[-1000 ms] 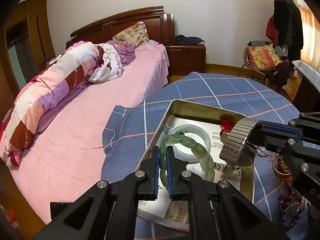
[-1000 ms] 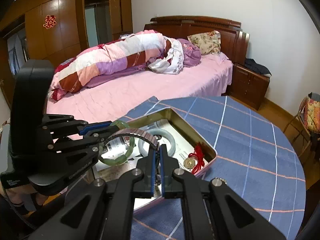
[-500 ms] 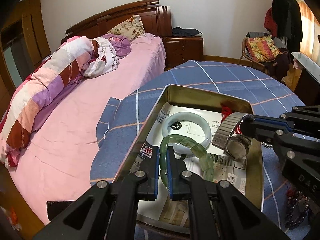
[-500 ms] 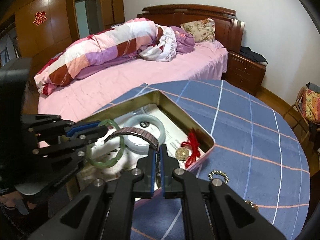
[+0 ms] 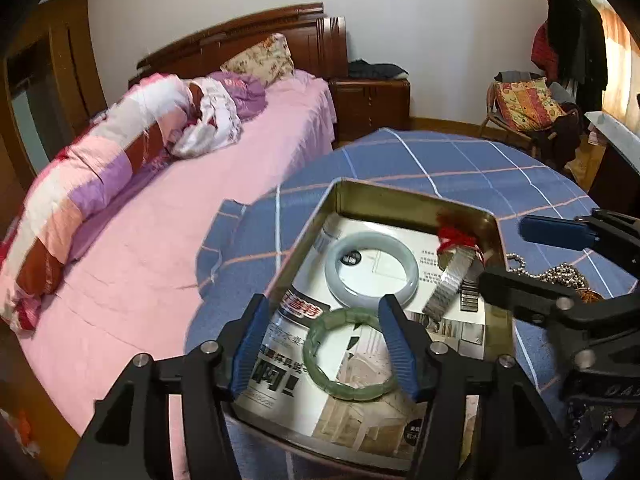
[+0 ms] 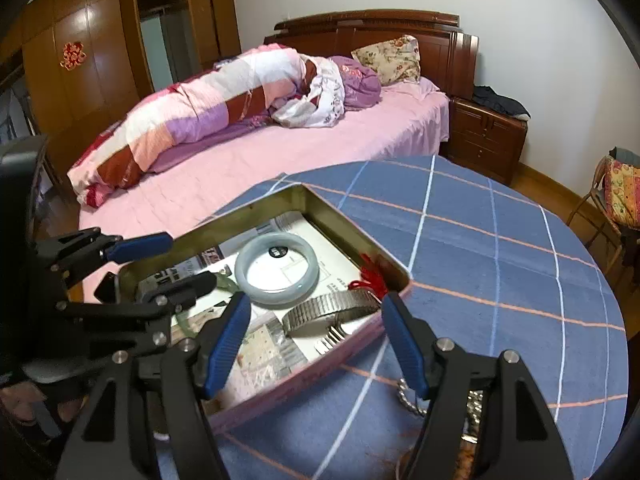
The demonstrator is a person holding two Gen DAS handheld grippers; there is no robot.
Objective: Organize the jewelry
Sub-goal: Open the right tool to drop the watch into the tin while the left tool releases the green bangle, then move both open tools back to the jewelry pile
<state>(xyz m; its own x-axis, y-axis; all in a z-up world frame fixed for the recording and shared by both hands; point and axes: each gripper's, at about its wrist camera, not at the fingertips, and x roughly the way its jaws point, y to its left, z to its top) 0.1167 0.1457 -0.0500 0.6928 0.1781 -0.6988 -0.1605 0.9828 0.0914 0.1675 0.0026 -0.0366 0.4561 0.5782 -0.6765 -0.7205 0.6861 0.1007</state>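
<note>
A gold tin (image 5: 400,196) lined with printed paper stands on the blue checked tablecloth. My left gripper (image 5: 322,312) has its jaws opening. The green jade bracelet (image 5: 348,354) lies free on the paper between and below them. A pale bangle (image 5: 372,270) and a red knot charm (image 5: 456,236) lie farther in. My right gripper (image 6: 316,304) is opening too, and the metal watch (image 6: 332,310) rests loose in the tin (image 6: 352,224) under its fingers. Each gripper shows in the other's view: right gripper (image 5: 504,252), left gripper (image 6: 190,260).
Bead strings and a chain (image 5: 560,272) lie on the cloth right of the tin, and a chain (image 6: 408,396) lies by my right fingers. A pink bed (image 5: 160,220) borders the table on the left. A chair with a cushion (image 5: 528,104) stands far right.
Both grippers went from shut to open. The green bracelet left the left jaws and the watch left the right jaws. Both now lie in the tin.
</note>
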